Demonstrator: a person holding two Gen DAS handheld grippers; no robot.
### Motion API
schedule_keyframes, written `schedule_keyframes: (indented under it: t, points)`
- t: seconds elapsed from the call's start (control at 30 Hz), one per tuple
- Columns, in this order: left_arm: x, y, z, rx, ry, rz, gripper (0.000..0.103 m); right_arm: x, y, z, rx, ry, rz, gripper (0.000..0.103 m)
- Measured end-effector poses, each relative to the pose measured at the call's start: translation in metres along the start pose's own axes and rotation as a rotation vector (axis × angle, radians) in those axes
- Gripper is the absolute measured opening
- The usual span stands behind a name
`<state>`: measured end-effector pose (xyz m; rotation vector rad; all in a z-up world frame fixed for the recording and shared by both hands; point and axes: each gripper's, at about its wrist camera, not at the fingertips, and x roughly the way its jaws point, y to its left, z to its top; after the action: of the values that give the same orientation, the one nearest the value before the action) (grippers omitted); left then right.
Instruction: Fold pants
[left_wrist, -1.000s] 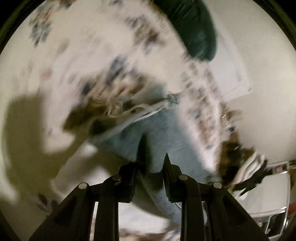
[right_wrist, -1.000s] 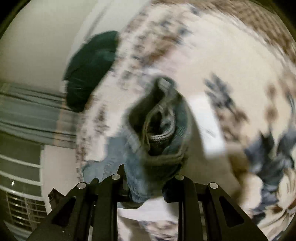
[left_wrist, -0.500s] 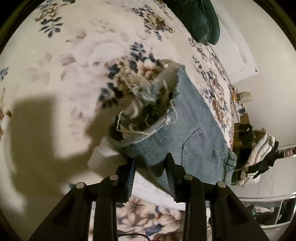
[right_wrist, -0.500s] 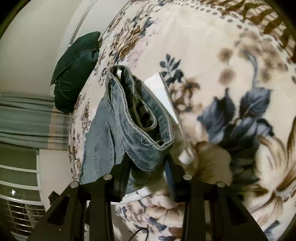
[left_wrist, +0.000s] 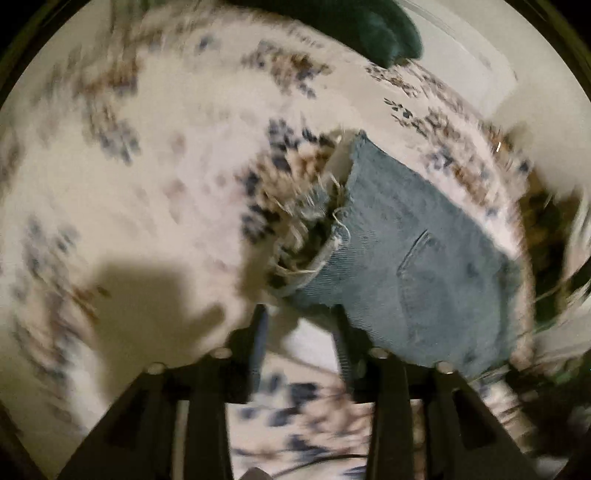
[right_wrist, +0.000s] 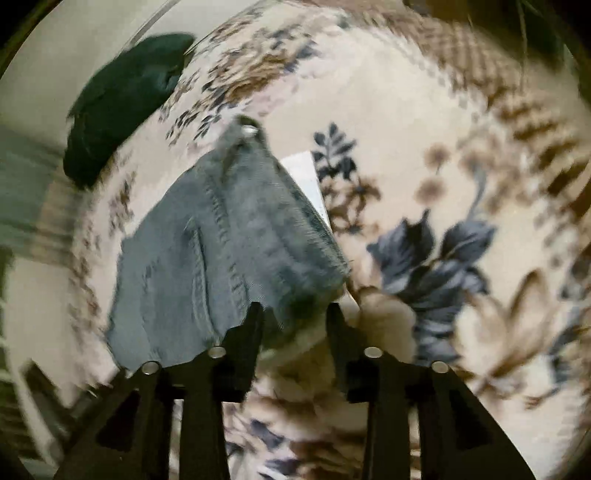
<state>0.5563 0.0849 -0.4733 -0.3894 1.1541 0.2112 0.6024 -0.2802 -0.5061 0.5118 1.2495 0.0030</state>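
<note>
Light blue jeans (left_wrist: 413, 254) lie folded on a floral bedspread (left_wrist: 155, 177), with frayed hems toward the left wrist camera and a back pocket showing. In the right wrist view the jeans (right_wrist: 221, 243) lie flat with the waistband end near the fingers. My left gripper (left_wrist: 299, 325) is open, and its fingers stand just short of the folded edge with nothing between them. My right gripper (right_wrist: 293, 321) is open just in front of the denim edge. Both views are blurred by motion.
A dark green pillow (left_wrist: 365, 33) lies at the head of the bed; it also shows in the right wrist view (right_wrist: 122, 103). A white sheet of paper (right_wrist: 306, 173) lies under the jeans. Clutter (left_wrist: 546, 236) stands beyond the bed's right edge.
Both grippers have opened and let go of the jeans, which now lie flat on the bed. Both grippers have pulled back a little.
</note>
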Motion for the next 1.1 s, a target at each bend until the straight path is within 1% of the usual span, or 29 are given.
schedule_keyframes:
  t: [0.03,0.07,0.1,0.13,0.17,0.23,0.3,0.4,0.47,0.6,0.67,0.73,0.77,0.83,0.87,0.93,1.07,1.1]
  points:
    - [-0.005,-0.003,-0.001,0.034,-0.009,0.026,0.064,-0.010,0.012,-0.004,-0.050,-0.019,-0.059,0.061]
    - [-0.015,-0.008,-0.001,0.091,-0.028,0.063,0.086,-0.018,0.021,-0.007,-0.086,-0.033,-0.102,0.068]
    - [-0.019,-0.010,-0.002,0.115,-0.038,0.079,0.091,-0.027,0.032,-0.012,-0.129,-0.050,-0.155,0.071]
    - [-0.030,-0.014,-0.002,0.158,-0.058,0.103,0.092,-0.035,0.043,-0.017,-0.161,-0.067,-0.202,0.082]
    - [-0.036,-0.016,-0.003,0.179,-0.066,0.108,0.092,-0.043,0.051,-0.022,-0.185,-0.079,-0.240,0.094]
    - [-0.050,-0.022,-0.002,0.220,-0.072,0.112,0.092,-0.062,0.067,-0.032,-0.219,-0.103,-0.291,0.101]
    - [-0.071,-0.028,-0.003,0.256,-0.084,0.118,0.093,-0.082,0.078,-0.042,-0.233,-0.128,-0.322,0.101]
    - [-0.102,-0.036,-0.003,0.280,-0.123,0.122,0.095,-0.117,0.095,-0.059,-0.268,-0.190,-0.364,0.102]
    - [-0.135,-0.040,-0.007,0.293,-0.158,0.117,0.097,-0.143,0.102,-0.071,-0.278,-0.217,-0.371,0.102]
    - [-0.190,-0.047,-0.018,0.307,-0.209,0.111,0.097,-0.209,0.117,-0.096,-0.295,-0.284,-0.356,0.102]
    - [-0.229,-0.048,-0.029,0.307,-0.243,0.106,0.097,-0.240,0.124,-0.109,-0.307,-0.312,-0.347,0.102]
    - [-0.256,-0.048,-0.036,0.307,-0.263,0.097,0.097,-0.276,0.131,-0.124,-0.323,-0.339,-0.334,0.102]
    - [-0.279,-0.047,-0.043,0.301,-0.282,0.096,0.097,-0.294,0.133,-0.132,-0.329,-0.353,-0.323,0.102]
    - [-0.306,-0.047,-0.052,0.297,-0.301,0.090,0.097,-0.332,0.140,-0.150,-0.346,-0.390,-0.308,0.102]
    - [-0.328,-0.046,-0.060,0.294,-0.316,0.090,0.097,-0.350,0.142,-0.159,-0.354,-0.405,-0.300,0.102]
    - [-0.354,-0.045,-0.070,0.292,-0.335,0.080,0.097,-0.389,0.148,-0.180,-0.376,-0.439,-0.280,0.102]
    - [-0.414,-0.042,-0.099,0.289,-0.386,0.070,0.097,-0.450,0.155,-0.216,-0.404,-0.490,-0.246,0.102]
    - [-0.422,-0.042,-0.105,0.288,-0.393,0.072,0.097,-0.467,0.155,-0.226,-0.407,-0.500,-0.236,0.102]
